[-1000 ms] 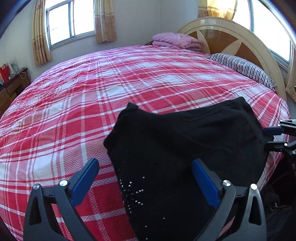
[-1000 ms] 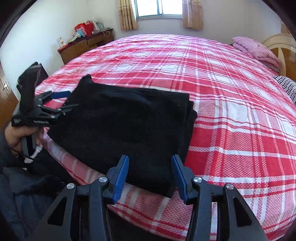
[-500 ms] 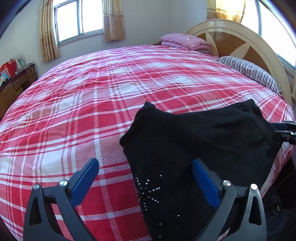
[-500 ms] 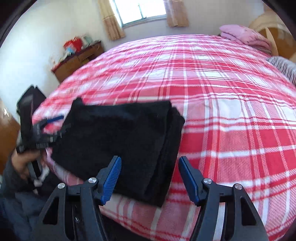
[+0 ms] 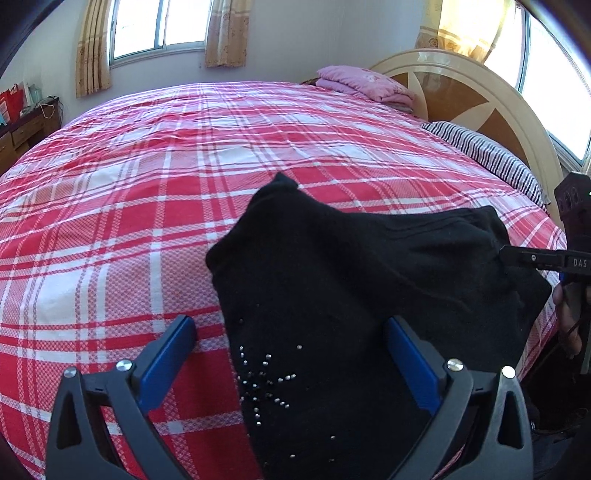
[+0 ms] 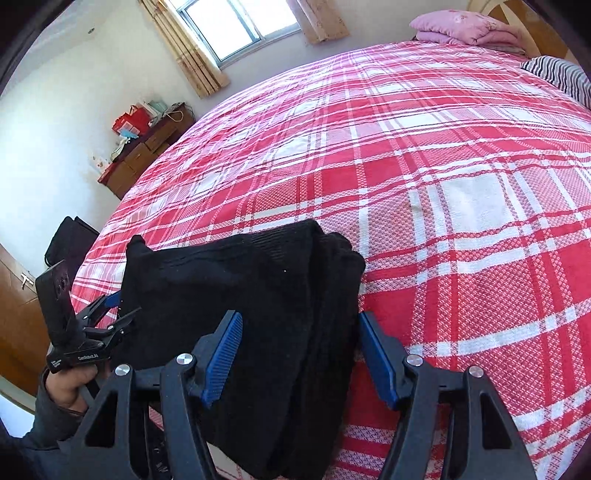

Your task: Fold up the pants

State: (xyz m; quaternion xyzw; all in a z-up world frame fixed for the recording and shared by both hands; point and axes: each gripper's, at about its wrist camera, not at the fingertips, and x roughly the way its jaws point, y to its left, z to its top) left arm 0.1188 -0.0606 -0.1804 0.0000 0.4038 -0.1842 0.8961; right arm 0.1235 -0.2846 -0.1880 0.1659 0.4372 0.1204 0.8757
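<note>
Daylight enters through the curtained glass windows (image 5: 159,26), blown out to white. The red-and-white plaid bedspread (image 6: 424,166) is evenly bright and sharp. The black folded pants (image 5: 351,277) lose detail. Fisheye bending and dark vignetting mark all corners.

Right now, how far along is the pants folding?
Mostly done, it seems: the black pants already lie in a layered bundle on the plaid bedspread. In hand: the right claw stands open around the stacked edge, the left claw open over the studded end. Left: perhaps a final fold or tidying.
</note>
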